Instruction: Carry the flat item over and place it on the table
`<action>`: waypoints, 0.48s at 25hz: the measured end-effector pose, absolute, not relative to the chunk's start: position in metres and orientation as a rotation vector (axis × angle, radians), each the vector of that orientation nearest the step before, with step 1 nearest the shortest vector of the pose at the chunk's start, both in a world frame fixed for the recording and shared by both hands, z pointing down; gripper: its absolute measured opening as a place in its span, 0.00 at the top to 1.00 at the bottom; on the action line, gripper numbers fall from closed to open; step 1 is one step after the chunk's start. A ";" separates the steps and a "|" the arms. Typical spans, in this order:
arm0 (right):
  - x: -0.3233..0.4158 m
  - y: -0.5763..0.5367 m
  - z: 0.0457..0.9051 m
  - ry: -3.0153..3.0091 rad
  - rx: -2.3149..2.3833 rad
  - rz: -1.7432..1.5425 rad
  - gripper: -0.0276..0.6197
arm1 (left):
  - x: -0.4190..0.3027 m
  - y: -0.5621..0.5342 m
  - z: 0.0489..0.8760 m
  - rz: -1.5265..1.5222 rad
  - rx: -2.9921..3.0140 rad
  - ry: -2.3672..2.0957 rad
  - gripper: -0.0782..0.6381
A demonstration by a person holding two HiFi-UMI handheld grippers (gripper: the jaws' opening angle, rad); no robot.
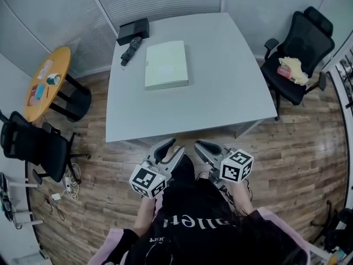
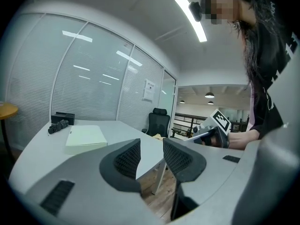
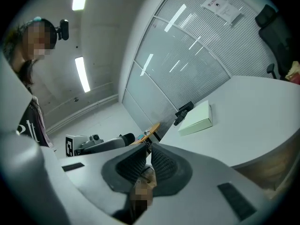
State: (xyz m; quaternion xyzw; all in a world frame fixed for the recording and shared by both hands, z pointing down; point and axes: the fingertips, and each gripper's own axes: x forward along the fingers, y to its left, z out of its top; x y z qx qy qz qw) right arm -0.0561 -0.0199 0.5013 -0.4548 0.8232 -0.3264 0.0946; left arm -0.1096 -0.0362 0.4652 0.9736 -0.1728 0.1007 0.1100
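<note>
The flat box [image 1: 166,65] already lies on the table [image 1: 231,81] — the task looks done. The left gripper [image 1: 172,148] is half spread and empty — the right gripper [image 1: 202,146] is pressed together.

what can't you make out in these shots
Small items on the round side table: too small, head view.
Print on the wall notice: too small, left gripper view.
Dark object beside the flat box: too small to identify, head view.
Pale bundle on the chair: unidentifiable, head view.
</note>
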 end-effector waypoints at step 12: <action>-0.082 -0.017 0.488 2.453 -1.337 -0.940 0.89 | -0.143 -0.027 0.450 0.280 2.883 -0.566 0.77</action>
